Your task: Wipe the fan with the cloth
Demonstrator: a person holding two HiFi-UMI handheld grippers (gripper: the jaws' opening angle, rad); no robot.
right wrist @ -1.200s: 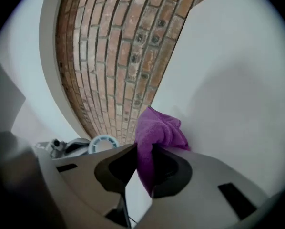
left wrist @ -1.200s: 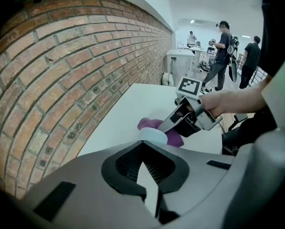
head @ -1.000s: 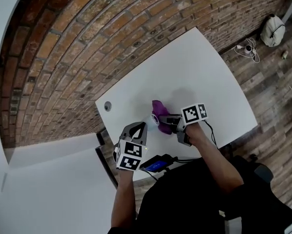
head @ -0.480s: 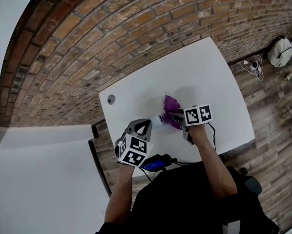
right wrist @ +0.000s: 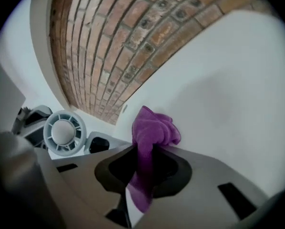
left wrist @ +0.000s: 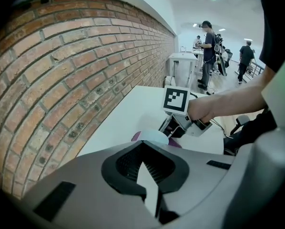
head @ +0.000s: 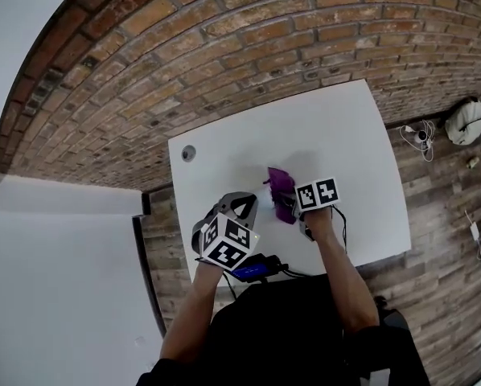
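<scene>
The small white round plastic fan (right wrist: 64,132) sits just past the tips of the left gripper (left wrist: 146,168). That gripper's jaws are nearly together with a thin white piece between them. I think this is the fan's bottom part, but the view there is too tight to be sure. The fan looks light and hard, with thin spokes around a smooth middle cap, so a strong push might bend or snap them. The low, solid part is the good place to hold it, not the spokes. The fan's face shows off to the left of the right gripper (right wrist: 145,168), close by but not touching. That gripper is pinched tight on the purple fuzzy cloth (right wrist: 152,128), which bunches up ahead of the jaws and hangs down behind them. The cloth is soft and floppy, so the bunched end looks best for rubbing. Under it all is the white table (right wrist: 238,80), and past that a red brick wall (right wrist: 109,42).
</scene>
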